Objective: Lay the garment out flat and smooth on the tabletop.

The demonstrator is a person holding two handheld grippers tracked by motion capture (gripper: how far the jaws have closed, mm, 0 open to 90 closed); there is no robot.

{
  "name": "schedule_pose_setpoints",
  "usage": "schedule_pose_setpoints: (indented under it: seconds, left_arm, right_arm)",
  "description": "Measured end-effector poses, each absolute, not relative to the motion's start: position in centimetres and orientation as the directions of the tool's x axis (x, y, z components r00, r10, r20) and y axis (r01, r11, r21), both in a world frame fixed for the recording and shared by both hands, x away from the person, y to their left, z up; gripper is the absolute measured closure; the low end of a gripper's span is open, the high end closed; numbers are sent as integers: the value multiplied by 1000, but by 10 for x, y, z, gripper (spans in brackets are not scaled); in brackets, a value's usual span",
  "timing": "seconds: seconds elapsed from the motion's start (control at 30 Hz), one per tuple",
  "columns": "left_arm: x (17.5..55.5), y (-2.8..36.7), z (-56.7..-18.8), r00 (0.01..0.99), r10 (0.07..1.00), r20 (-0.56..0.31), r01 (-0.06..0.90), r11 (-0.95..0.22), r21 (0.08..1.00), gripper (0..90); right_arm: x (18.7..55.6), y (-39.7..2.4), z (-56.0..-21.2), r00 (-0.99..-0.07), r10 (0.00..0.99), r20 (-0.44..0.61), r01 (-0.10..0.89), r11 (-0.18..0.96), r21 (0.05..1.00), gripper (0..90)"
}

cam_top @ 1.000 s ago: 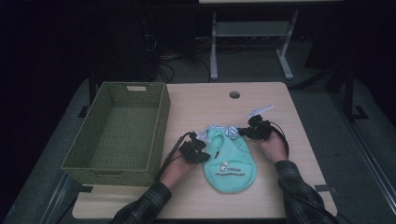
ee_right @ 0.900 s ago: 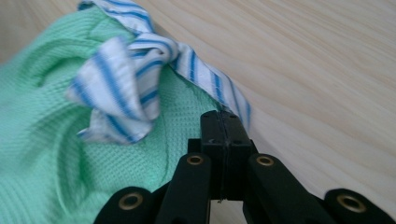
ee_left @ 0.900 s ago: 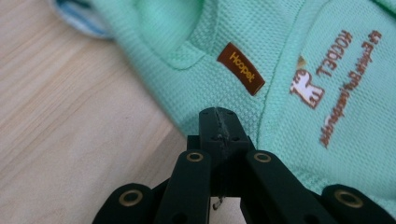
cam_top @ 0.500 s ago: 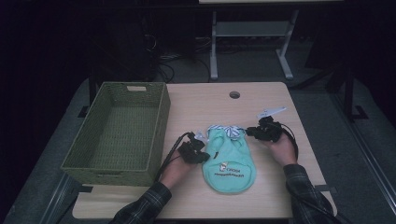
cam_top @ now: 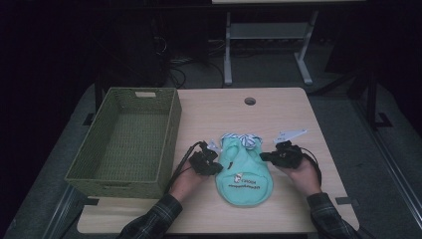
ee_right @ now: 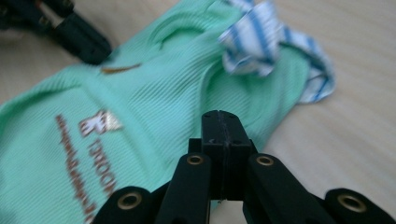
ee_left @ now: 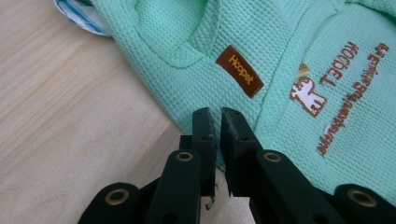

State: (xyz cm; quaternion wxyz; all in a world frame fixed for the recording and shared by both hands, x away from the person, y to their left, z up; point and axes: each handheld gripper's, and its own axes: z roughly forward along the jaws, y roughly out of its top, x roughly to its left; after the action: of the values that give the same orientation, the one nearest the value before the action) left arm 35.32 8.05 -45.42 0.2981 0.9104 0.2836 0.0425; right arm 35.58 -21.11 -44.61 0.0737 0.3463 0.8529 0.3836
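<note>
Mint-green garment (cam_top: 244,169) lies flat on the table (cam_top: 278,114) beside the basket (cam_top: 124,139). Right gripper (cam_top: 266,156) has slid outward off its right edge, jaws pressed together, empty. Left gripper (ee_left: 215,116) has just cracked open, its tips over the left hem; probably smoothing, not lifting.

The right gripper (cam_top: 266,156) has been drawn out from over the green garment (cam_top: 245,169) to its right edge, with its jaws closed together. The left gripper (cam_top: 219,168) jaws have been parted slightly, seemingly with nothing between them.
</note>
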Motion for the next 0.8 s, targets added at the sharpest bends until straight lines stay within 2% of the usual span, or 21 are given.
schedule_pose_setpoints:
  seconds: [0.33, 0.8]
  left_arm:
    - [342, 82, -454, 846, 527, -88, 479, -676, 561, 856]
    - [315, 65, -454, 886, 439, -149, 441, -698, 564, 846]
  right_arm:
    - [336, -211, -465, -762, 633, 140, 558, 530, 639, 896]
    - [336, -222, -464, -748, 654, 111, 558, 530, 638, 896]
